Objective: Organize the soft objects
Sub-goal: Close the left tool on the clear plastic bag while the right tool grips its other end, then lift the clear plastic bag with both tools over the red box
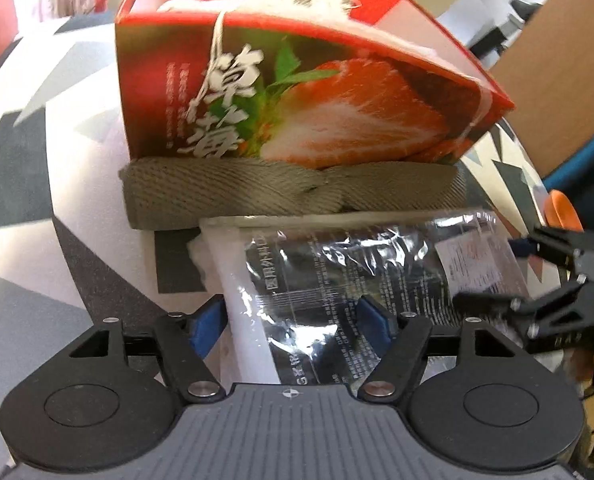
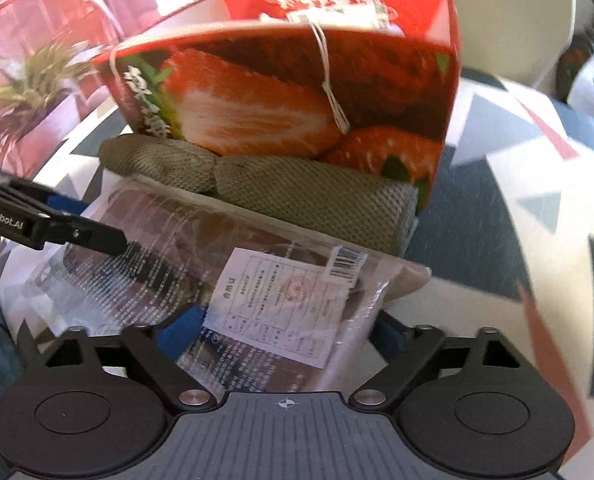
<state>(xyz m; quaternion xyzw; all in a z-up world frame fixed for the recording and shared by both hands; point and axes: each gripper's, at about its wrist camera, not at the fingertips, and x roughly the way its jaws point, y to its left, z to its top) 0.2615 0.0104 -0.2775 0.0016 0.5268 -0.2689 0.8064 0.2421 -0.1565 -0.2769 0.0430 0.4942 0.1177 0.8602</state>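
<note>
Left claw (image 1: pixel 291 322) and right claw (image 2: pixel 287 330) both straddle the near edge of the plastic-wrapped packet (image 1: pixel 377 280), fingers spread; whether the pads press it cannot be told. The packet lies flat on the patterned surface (image 1: pixel 77 184), long axis crosswise to both claws, left claw at its left end, right claw at its right. Just beyond, touching it, sits the folded grey towel (image 1: pixel 257 192), with the red strawberry box (image 1: pixel 297 92) behind it.

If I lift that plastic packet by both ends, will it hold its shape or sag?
The packet will likely sag: its clear wrapper is wrinkled and looks soft. The glossy film may slip between the blue pads. It looks flat and light, so it probably won't disturb the towel behind it.
</note>
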